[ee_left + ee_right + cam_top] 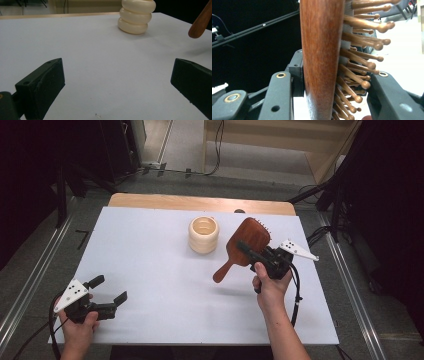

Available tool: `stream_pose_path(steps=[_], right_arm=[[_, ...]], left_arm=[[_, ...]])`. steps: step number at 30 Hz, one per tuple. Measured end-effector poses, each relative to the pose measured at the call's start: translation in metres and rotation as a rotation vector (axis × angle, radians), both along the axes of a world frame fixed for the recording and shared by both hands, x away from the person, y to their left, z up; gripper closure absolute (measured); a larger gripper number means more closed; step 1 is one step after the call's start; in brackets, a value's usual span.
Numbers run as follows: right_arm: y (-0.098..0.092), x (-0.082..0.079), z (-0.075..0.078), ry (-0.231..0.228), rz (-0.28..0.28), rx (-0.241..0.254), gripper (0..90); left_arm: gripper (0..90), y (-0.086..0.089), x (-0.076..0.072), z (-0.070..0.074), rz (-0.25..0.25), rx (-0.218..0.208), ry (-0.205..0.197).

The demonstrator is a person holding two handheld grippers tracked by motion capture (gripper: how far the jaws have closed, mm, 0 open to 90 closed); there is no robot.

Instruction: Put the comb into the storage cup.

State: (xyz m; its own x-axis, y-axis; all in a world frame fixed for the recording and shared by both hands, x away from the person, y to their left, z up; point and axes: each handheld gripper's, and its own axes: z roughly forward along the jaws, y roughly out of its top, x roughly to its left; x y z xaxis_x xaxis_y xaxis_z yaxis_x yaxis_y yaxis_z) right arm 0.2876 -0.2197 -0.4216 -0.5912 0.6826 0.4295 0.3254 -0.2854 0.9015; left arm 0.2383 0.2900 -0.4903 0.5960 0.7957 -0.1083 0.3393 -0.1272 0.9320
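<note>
At the lower left of the high view, the left gripper [111, 290] rests low over the white counter [150, 270], its jaws spread wide with nothing between them; its own view confirms bare counter between the two black pads. Toward the upper centre of the high view stands a cream ribbed holder [203, 234], upright and with nothing visible in its open top. Just right of it, at centre right of the frame, the right gripper [248, 251] grasps a wooden paddle hairbrush [245, 245] by its head, lifted off the counter with its shadow falling below. The handle slants down toward the lower left and the bristled face is turned away to the upper right. The right gripper view shows the jaws clamping the brush across its thickness, one pad on the smooth back and the other against the wooden pins. Judging by this, the pickup is complete and the brush is carried close beside the holder; what appears to remain is swinging the handle over the opening, lowering it in and letting go.
</note>
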Motion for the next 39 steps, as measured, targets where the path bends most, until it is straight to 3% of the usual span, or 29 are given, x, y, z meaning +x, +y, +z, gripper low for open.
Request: stream_pose_path(steps=[5,15,20,27,39], right_arm=[[0.002,0.008,0.003,-0.014,0.001,0.016,53.2],[0.005,0.022,0.014,-0.031,0.003,0.017,53.2],[0.005,0.026,0.016,-0.036,-0.001,0.022,53.2],[0.005,0.033,0.021,-0.059,0.010,0.051,53.2],[0.010,0.047,0.031,-0.072,0.010,0.052,53.2]], left_arm=[[0.0,-0.002,-0.002,-0.001,0.010,0.012,-0.011],[0.0,0.002,-0.002,-0.002,0.018,-0.018,-0.017],[0.0,0.005,-0.001,-0.002,0.024,-0.052,-0.013],[0.0,0.005,-0.002,-0.002,0.020,-0.046,-0.012],[0.0,0.004,-0.002,-0.002,0.015,-0.044,-0.014]])
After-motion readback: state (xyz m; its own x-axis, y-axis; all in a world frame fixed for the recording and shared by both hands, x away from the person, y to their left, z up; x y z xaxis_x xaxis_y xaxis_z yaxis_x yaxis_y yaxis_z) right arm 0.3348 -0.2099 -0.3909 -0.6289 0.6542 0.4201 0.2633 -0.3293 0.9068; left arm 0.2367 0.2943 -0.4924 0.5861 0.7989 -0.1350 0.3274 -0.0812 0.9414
